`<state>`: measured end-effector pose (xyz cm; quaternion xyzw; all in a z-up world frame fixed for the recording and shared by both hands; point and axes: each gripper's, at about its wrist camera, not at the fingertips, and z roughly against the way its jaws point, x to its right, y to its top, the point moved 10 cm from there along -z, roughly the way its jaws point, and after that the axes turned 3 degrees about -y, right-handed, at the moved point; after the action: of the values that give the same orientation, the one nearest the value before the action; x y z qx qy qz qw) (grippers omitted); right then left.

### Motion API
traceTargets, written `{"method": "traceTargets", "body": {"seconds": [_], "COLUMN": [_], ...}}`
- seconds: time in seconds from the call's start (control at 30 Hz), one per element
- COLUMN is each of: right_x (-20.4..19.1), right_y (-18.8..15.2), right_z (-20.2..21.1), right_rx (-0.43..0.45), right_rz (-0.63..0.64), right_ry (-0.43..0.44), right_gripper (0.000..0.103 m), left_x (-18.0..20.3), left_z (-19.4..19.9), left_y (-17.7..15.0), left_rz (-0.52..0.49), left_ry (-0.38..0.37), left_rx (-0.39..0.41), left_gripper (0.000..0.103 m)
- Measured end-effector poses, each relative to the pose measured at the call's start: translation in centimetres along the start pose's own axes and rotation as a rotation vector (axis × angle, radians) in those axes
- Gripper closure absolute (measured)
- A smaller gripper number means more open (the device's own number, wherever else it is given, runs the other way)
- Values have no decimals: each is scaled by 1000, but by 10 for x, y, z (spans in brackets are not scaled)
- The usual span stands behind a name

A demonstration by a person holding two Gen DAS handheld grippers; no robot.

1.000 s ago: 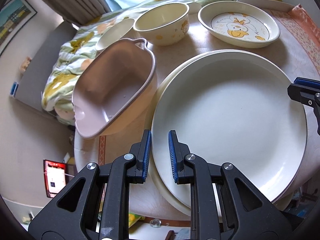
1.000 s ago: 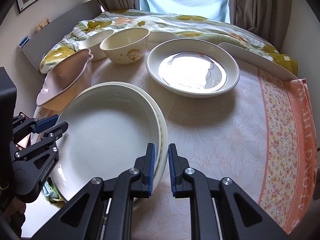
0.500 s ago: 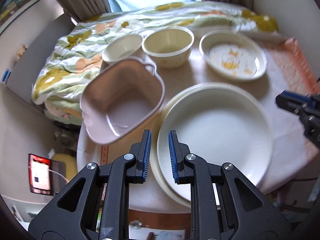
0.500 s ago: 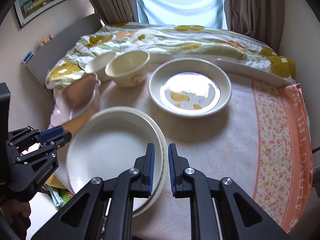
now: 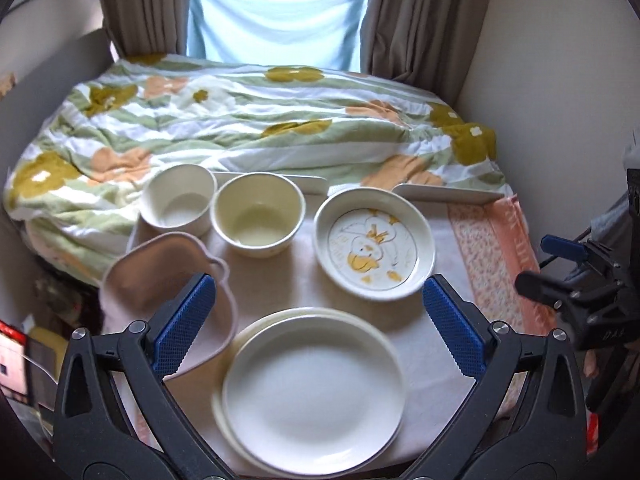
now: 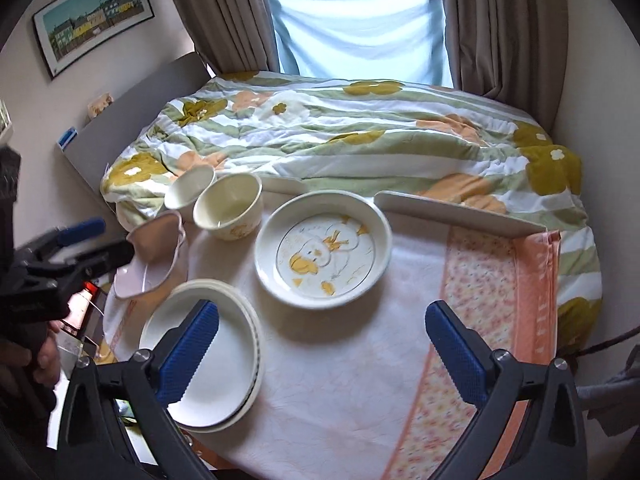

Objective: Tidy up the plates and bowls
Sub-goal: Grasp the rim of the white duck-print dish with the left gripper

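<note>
Two stacked cream plates [image 5: 316,392] [image 6: 208,364] lie at the table's near edge. A deep plate with a duck picture [image 5: 374,246] [image 6: 323,249] sits behind them. A pink handled dish [image 5: 168,292] [image 6: 154,254] is at the left. A cream bowl [image 5: 258,214] [image 6: 229,210] and a white bowl [image 5: 179,204] [image 6: 190,189] stand at the back left. My left gripper [image 5: 318,306] is open and empty, high above the stacked plates. My right gripper [image 6: 320,322] is open and empty, above the table to the right of the stack.
The round table [image 6: 340,392] carries a white cloth and an orange floral runner [image 6: 496,304] on the right. A bed with a flowered quilt [image 5: 248,120] lies just behind. Two flat white trays [image 6: 460,216] edge the back. Walls and curtains close the far side.
Both grippers have pulled up and back from the stacked plates and have opened wide. The stack now lies free on the table.
</note>
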<state>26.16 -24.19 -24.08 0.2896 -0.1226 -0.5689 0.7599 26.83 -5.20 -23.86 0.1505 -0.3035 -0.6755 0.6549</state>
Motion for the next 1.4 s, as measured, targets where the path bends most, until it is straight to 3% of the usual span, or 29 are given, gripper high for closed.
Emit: {"method": "traceTargets", "body": {"seconds": [0.13, 0.23, 0.37, 0.43, 0.5, 0.53, 0.6, 0.63, 0.9, 1.07, 1.17, 1.4], "right_x": [33, 45, 66, 73, 74, 72, 66, 64, 54, 50, 54, 55], "right_y": [24, 32, 33, 32, 31, 28, 21, 17, 17, 14, 13, 13], "right_z": [-19, -52, -106, -129, -148, -157, -175, -182, -195, -200, -203, -202], "right_rx": [-29, -88, -183, -217, -240, -257, -298, -317, -323, -329, -326, -316], "right_rz": [70, 90, 96, 92, 106, 122, 151, 158, 169, 198, 202, 203], "right_ry": [-86, -18, 65, 109, 168, 185, 234, 255, 328, 331, 319, 309], "right_gripper": [0, 0, 0, 5, 15, 20, 46, 48, 70, 82, 89, 89], "left_x": [3, 4, 1, -3, -6, -7, -9, -10, -10, -4, -3, -5], "left_z": [-44, -76, -124, -144, -160, -168, -182, -189, -197, -198, -197, -195], "left_y": [2, -6, -18, -24, -29, -31, -39, -44, -51, -52, -51, -52], "left_rz": [110, 170, 235, 255, 279, 289, 307, 316, 323, 319, 308, 319], "left_ry": [-1, 25, 70, 112, 127, 131, 149, 159, 189, 181, 191, 192], "left_rx": [-61, -105, -182, -214, -236, -249, -283, -303, -326, -324, -322, -321], "left_gripper": [2, 5, 18, 20, 22, 26, 39, 45, 59, 75, 75, 81]}}
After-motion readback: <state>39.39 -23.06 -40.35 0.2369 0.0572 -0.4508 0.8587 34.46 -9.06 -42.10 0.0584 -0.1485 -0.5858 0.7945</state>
